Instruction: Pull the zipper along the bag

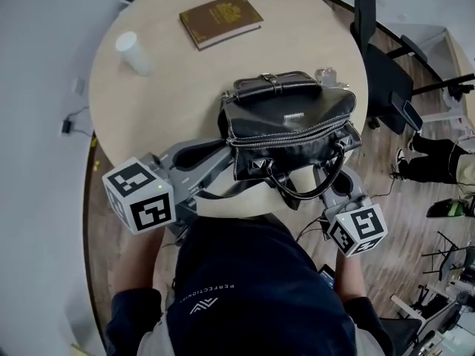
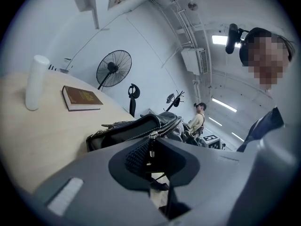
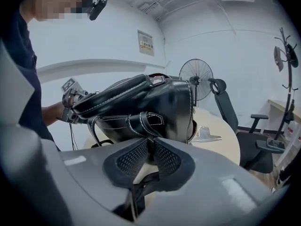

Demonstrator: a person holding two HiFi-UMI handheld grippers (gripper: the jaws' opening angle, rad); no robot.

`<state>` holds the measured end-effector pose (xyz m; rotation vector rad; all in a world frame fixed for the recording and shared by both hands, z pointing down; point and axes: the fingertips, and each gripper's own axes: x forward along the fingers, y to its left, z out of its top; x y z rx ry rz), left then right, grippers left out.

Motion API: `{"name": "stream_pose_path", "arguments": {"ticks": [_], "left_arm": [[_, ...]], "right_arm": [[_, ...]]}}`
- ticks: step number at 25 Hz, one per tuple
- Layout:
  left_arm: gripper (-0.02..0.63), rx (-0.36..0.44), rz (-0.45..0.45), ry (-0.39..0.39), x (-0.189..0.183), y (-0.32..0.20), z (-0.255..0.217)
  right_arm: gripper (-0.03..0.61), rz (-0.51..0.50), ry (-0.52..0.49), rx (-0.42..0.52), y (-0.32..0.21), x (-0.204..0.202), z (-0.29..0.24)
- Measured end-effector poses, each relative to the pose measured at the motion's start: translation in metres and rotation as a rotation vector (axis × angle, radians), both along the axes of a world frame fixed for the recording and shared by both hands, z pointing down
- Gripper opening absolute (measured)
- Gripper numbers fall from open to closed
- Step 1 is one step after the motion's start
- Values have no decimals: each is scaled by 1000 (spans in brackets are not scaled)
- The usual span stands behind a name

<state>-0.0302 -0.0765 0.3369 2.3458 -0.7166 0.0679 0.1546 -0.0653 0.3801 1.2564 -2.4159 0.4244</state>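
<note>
Zipper (image 1: 289,137) runs along the top of the black leather handbag (image 1: 297,113), which stands at the round table's (image 1: 163,110) near edge, right of centre. Left gripper (image 2: 151,147) is pinched on the zipper pull (image 2: 152,138) at the bag's left end. Right gripper (image 3: 150,147) is clamped on leather at the right end.

Recommended: draw the pull level along the teeth while the right gripper braces the bag.

Not determinable: whether the teeth are meshed, and which strap or fold the right jaws hold.
</note>
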Motion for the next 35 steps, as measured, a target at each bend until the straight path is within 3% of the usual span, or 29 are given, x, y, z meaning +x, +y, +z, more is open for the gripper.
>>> {"name": "stream_pose_path", "arguments": {"ticks": [8,20,22,23,24,25,26,28,30,35], "left_arm": [[54,51,-31,-73,-6,-3,-3],[54,169,-24,-204,-3,5,-18],[54,173,-36,-111,-7,6,-30],[52,182,-43,-4,-11,7,-47],[11,198,-48,115,-15,9,-69],[11,223,-50,191,-19,11,-90],[11,257,-49,190,-22,12,-103],[12,321,-44,33,-22,15,-103],[14,322,-35,-76,-20,18,-87],[14,231,-61,-59,-21,16,-44]], "right_arm": [[40,-122,-5,-9,-13,-13,3],[38,-193,-30,1,-15,-23,-2],[37,-203,-44,-2,-17,-25,-2],[34,-213,-50,-1,-17,-27,-4],[35,-225,-56,0,-16,-29,-5],[35,-236,-60,3,-16,-31,-7],[31,-242,-63,8,-16,-32,-8],[20,-248,-65,15,-17,-33,-10],[21,-256,-65,14,-17,-32,-11],[25,-257,-61,13,-18,-32,-10]]}}
